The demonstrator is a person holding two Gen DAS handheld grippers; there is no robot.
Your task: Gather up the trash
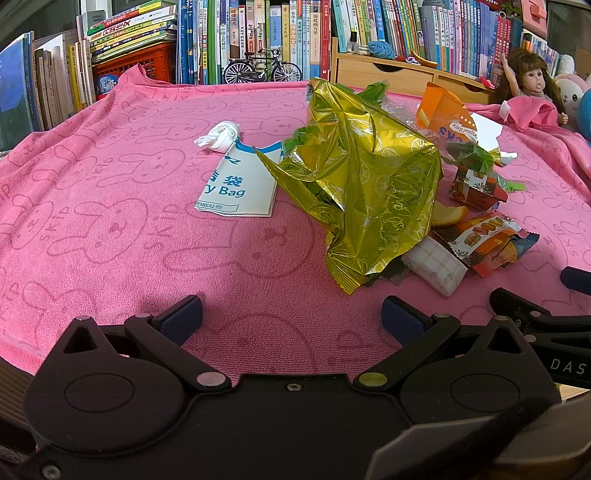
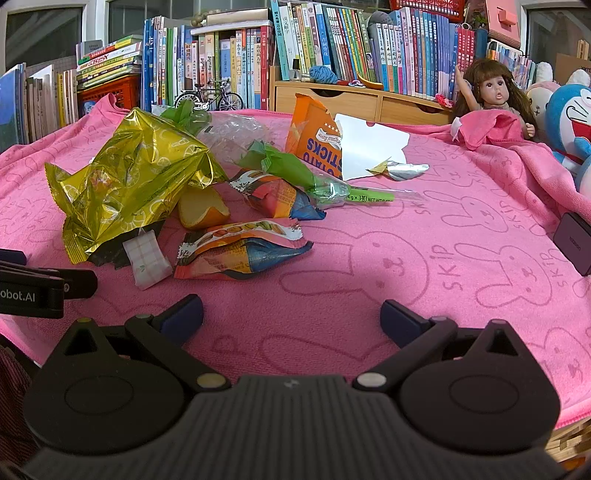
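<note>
1. The left tool [image 1: 291,314] hangs low over the pink towel [image 1: 110,229] that covers the tabletop, its two blue-padded fingers spread wide with nothing between them.
2. The right tool [image 2: 291,314] sits the same way beside it, fingers apart and empty, above a bare stretch of towel.
3. The trash lies in a loose heap at the middle of the towel. The crumpled yellow-green foil bag [image 1: 369,184] is the largest piece and stands tallest.
4. Just right of the foil bag are an orange peel [image 2: 203,210], two macaron-print wrappers [image 2: 240,247] [image 2: 277,195] and a small checked white packet [image 2: 147,262] that touches the bag's lower edge.
5. Behind these, a green-and-clear wrapper [image 2: 295,173], an orange potato-sticks box [image 2: 314,136] and a white sheet of paper [image 2: 369,147] lie towards the far side.
6. Apart from the heap, on its left, a white paper bag with blue lettering [image 1: 236,184] lies flat, with a twisted white tissue [image 1: 219,136] at its top edge.
7. A dark object [image 2: 572,240] sits at the right edge of the right wrist view; what it is I cannot tell.
8. Bookshelves [image 1: 258,33], a model bicycle [image 1: 262,68] and a doll [image 2: 491,96] stand beyond the towel.
</note>
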